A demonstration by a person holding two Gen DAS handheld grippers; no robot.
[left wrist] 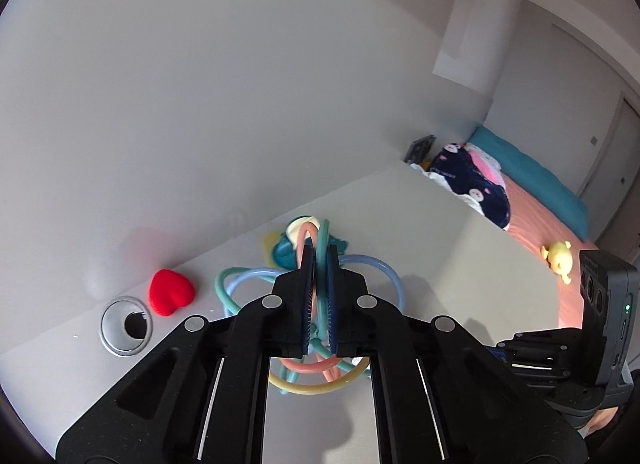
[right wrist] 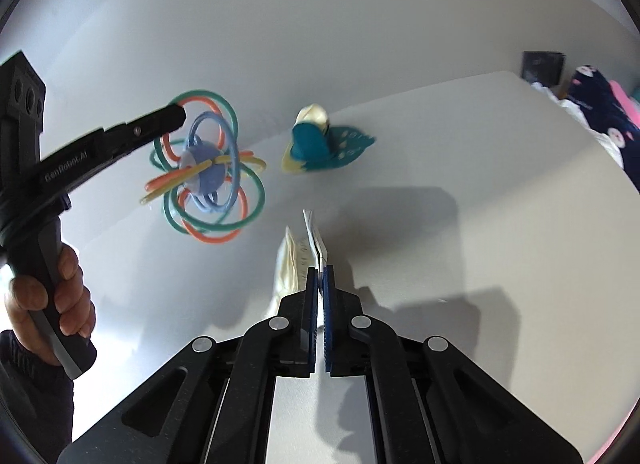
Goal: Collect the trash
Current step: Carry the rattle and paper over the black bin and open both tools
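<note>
Clamping a single tube of a loop toy (right wrist: 208, 167) between its closed jaws, the left gripper (left wrist: 319, 264) holds the tangle of coloured hoops clear of the white table (right wrist: 460, 223), while the right gripper (right wrist: 320, 274) is pinched shut on a crumpled scrap of pale paper (right wrist: 298, 260), the likeliest piece of trash here, also lifted off the surface. Both holds look thin: the toy hangs from one slim rubbery loop that could slide out if the hand swings, and the paper is caught only by an edge, so a jerk might tear it free or drop it. A teal and cream toy (right wrist: 320, 141) lies on the table just beyond the paper, and a red heart (left wrist: 171, 292) sits beside a round cable hole (left wrist: 126, 326) near the wall. No bin shows in either view, so where the paper should go cannot be told. Past the table edge lies a bed (left wrist: 536, 219) with a dark patterned blanket (left wrist: 476, 179) and a yellow soft toy (left wrist: 558, 258). The person's hand (right wrist: 60, 296) grips the left handle.
</note>
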